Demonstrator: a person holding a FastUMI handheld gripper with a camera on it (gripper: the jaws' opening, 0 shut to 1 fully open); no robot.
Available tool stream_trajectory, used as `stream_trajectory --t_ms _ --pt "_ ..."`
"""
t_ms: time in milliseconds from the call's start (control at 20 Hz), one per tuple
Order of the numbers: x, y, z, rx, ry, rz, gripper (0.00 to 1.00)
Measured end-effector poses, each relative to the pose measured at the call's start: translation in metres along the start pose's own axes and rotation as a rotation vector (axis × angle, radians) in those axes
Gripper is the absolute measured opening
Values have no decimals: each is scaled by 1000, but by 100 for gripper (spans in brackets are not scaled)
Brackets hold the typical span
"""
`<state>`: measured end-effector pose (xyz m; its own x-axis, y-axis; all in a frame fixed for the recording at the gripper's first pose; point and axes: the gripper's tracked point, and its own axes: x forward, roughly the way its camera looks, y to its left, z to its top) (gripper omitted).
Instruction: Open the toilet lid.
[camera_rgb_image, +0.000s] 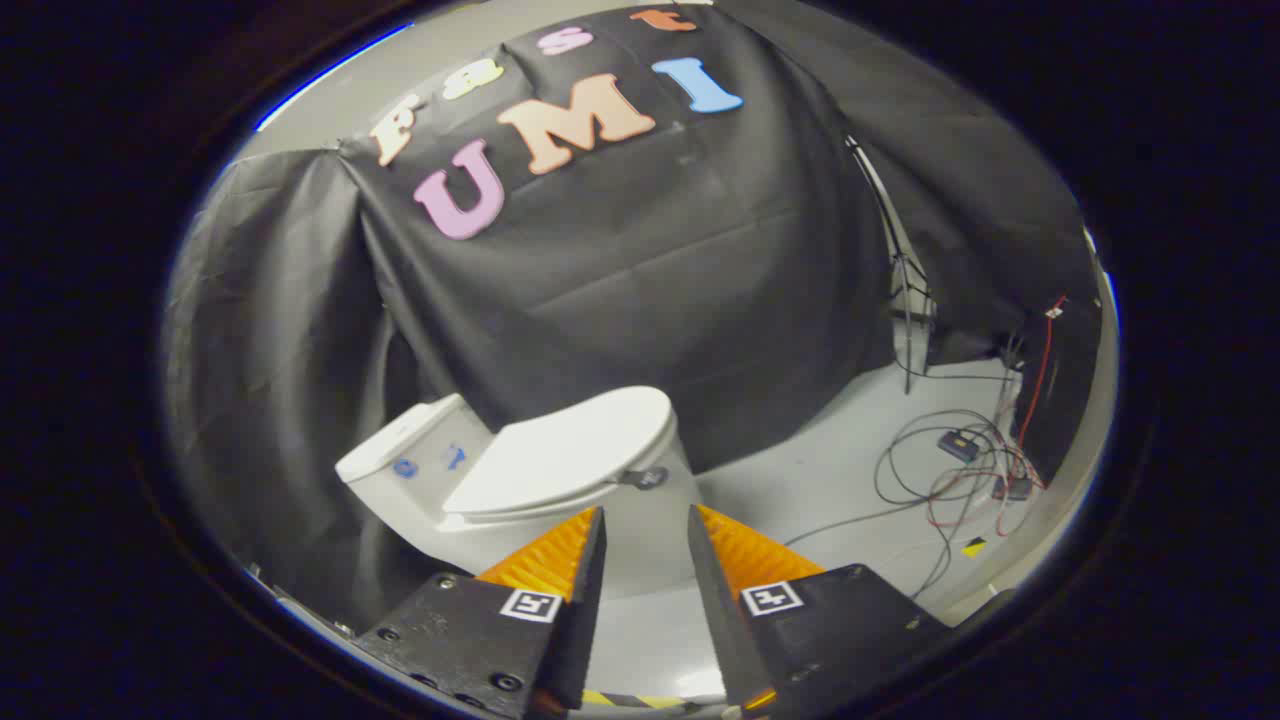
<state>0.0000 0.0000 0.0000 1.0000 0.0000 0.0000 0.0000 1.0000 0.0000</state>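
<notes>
I hold my tool (645, 525) above the pale grey floor (800, 480), its two fingers (585, 570) spread apart with nothing between them but open air. Just beyond the fingertips stands the white ceramic toilet (560, 500), resting on the floor close against the black cloth wall (620, 260) of the booth. Its smooth white oval lid (565, 455) lies shut, flat down over the bowl, and looks tilted from my angle. The front edge of the lid sits just ahead of my left finger, apart from it, not touching. A small dark round tab (645, 477) sticks out at the lid's rim, on the side nearest the gap between my fingers. Behind the lid rises the white tank (410, 455), with two small blue marks (428, 462) on its face. Off to the right, well apart from the toilet, a tangle of black and red cables (960, 470) lies loose on the floor near the cloth's edge, with a small dark box (958, 444) among them. A thin metal stand (905, 300) rises there beside the cloth.
</notes>
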Motion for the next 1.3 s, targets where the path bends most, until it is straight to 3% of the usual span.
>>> stream_trajectory --t_ms 400,700,950,1050,1300 --pt "21 6 -36 2 212 28 39" --pt "39 3 -52 41 314 24 37" --pt "66 -8 -44 305 267 -5 36" --pt "79 -3 -46 404 244 31 28" --pt "110 14 -64 503 259 99 24"
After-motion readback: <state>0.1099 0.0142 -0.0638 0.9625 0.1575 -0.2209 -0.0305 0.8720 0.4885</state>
